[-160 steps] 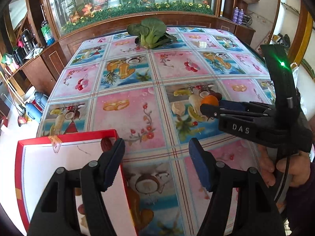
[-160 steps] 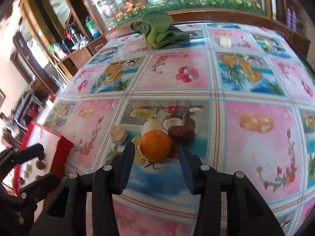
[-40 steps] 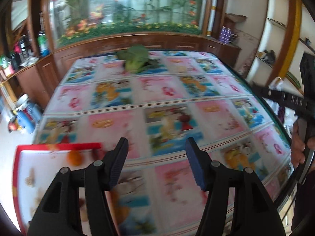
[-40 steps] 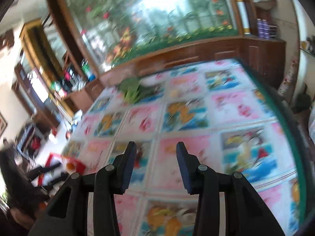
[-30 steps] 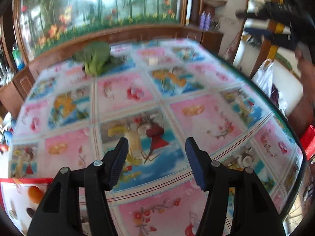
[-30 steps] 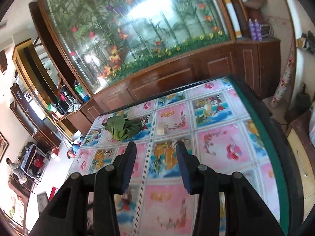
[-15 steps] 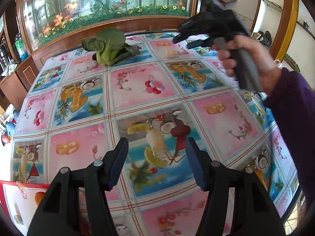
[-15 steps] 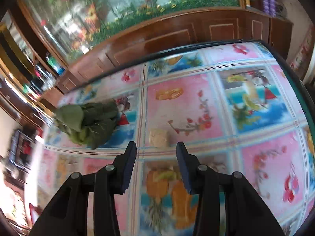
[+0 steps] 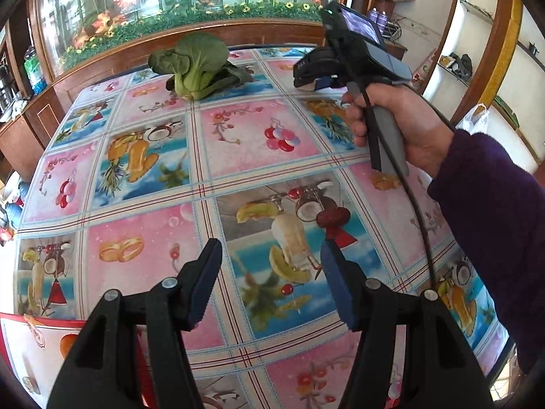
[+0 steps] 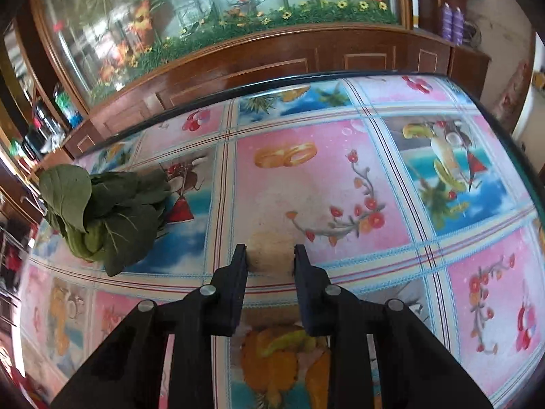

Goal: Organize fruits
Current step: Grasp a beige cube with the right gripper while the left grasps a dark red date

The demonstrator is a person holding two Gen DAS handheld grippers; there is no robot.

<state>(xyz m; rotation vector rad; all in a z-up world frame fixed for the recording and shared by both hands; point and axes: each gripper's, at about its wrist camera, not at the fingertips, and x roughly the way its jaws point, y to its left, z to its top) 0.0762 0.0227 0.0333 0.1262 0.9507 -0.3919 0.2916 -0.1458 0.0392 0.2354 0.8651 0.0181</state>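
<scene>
Two tools work over the fruit-print worktop (image 10: 340,177): the right tool (image 10: 269,255), its jaws just closing, clamps a pale tan, blurred lump (image 10: 270,252) at the far side, near leafy greens (image 10: 102,214). The left tool (image 9: 269,276) hangs apart, empty. A red-edged box (image 9: 20,341), cut off near left, holds an orange (image 9: 68,342).

Light: bright daylight, even over the tablecloth (image 9: 259,136)
Source: strongest behind the glass display (image 10: 211,3), washed out there
Glare: faint sheen on the table's far edge
Shadows: soft, short
Blur: right wrist view smeared at left edge; bok choy (image 10: 102,218) slightly soft
Distortion: strong fisheye bowing, black vignette corners
</scene>
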